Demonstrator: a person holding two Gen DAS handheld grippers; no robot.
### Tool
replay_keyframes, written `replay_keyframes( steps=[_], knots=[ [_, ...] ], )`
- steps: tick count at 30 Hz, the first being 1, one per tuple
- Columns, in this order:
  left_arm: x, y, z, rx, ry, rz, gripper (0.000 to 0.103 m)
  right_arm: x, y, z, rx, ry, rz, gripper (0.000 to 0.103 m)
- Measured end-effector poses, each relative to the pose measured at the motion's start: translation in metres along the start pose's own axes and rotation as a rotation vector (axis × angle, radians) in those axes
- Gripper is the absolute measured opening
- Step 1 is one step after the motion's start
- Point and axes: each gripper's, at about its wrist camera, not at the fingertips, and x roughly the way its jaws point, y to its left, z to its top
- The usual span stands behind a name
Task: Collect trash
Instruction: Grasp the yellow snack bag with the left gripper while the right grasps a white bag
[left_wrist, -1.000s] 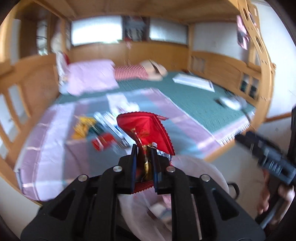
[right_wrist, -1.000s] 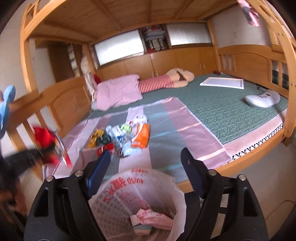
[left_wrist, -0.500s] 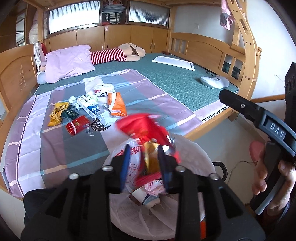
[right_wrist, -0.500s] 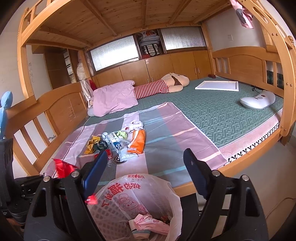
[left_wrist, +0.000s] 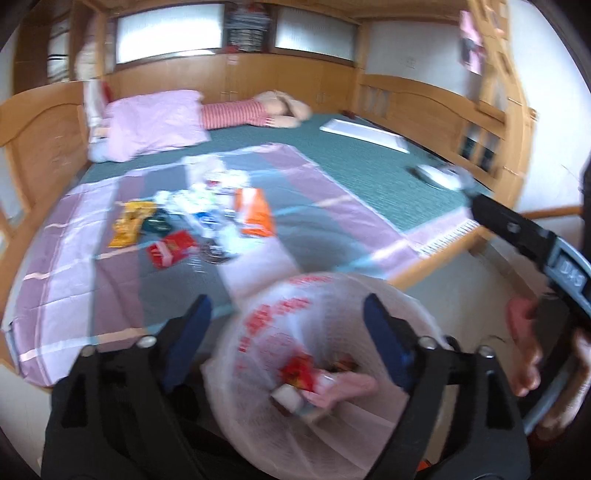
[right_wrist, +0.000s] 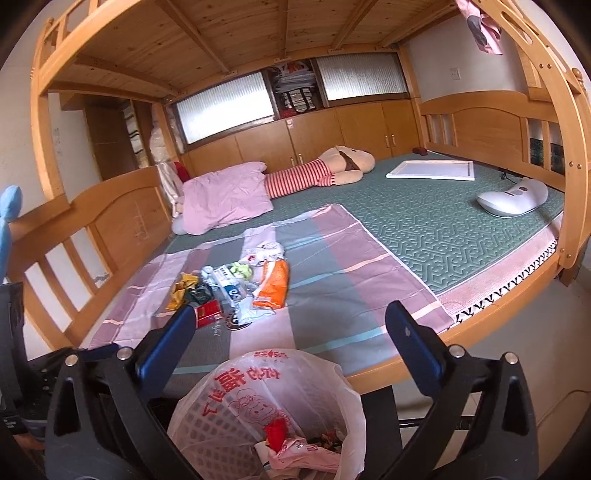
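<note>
a wooden bunk bed (right_wrist: 110, 206) fills the frame, its slatted upper deck (right_wrist: 229, 33) across the top and a curved ladder rail (right_wrist: 554, 122) down the right edge. a green patterned mattress (right_wrist: 436, 221) covers the lower bunk, with a pink and grey striped sheet (right_wrist: 332, 288) spread over its near left part. at centre left lies a pink pillow (right_wrist: 225, 195). frosted windows (right_wrist: 225, 107) glow with daylight above wooden cabinets (right_wrist: 332, 133) at the back. pale floor (right_wrist: 517, 350) shows lower right.

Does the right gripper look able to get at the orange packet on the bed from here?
Probably yes: the right gripper is opening with nothing between its jaws, and the orange packet lies uncovered at the pile's near edge, beyond the trash bag.
</note>
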Motion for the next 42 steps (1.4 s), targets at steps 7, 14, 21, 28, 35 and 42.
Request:
replay_keyframes(
  steps=[7, 14, 21, 28, 35, 42],
  knots=[
    [0.047, 0.115, -0.012, -0.243, -0.039, 0.249, 0.097, 0.044, 0.036, 0.008, -0.001, 0.014, 0.075, 0.100],
    [0.106, 0.207, 0.001, -0.411, -0.022, 0.297, 0.097, 0.139, 0.085, 0.011, -0.096, 0.217, 0.088, 0.100],
    [0.180, 0.269, 0.008, -0.658, 0.132, 0.299, 0.097, 0.261, 0.088, 0.044, -0.019, 0.327, 0.053, 0.100],
    [0.200, 0.277, -0.004, -0.698, 0.211, 0.393, 0.097, 0.437, 0.104, 0.082, -0.029, 0.397, -0.072, 0.100],
    [0.207, 0.307, -0.002, -0.859, 0.200, 0.421, 0.097, 0.567, 0.137, 0.072, -0.211, 0.534, -0.227, 0.100],
    [0.245, 0.320, 0.029, -0.817, 0.165, 0.442, 0.097, 0.556, 0.137, 0.043, -0.276, 0.634, -0.199, 0.028]
  ],
)
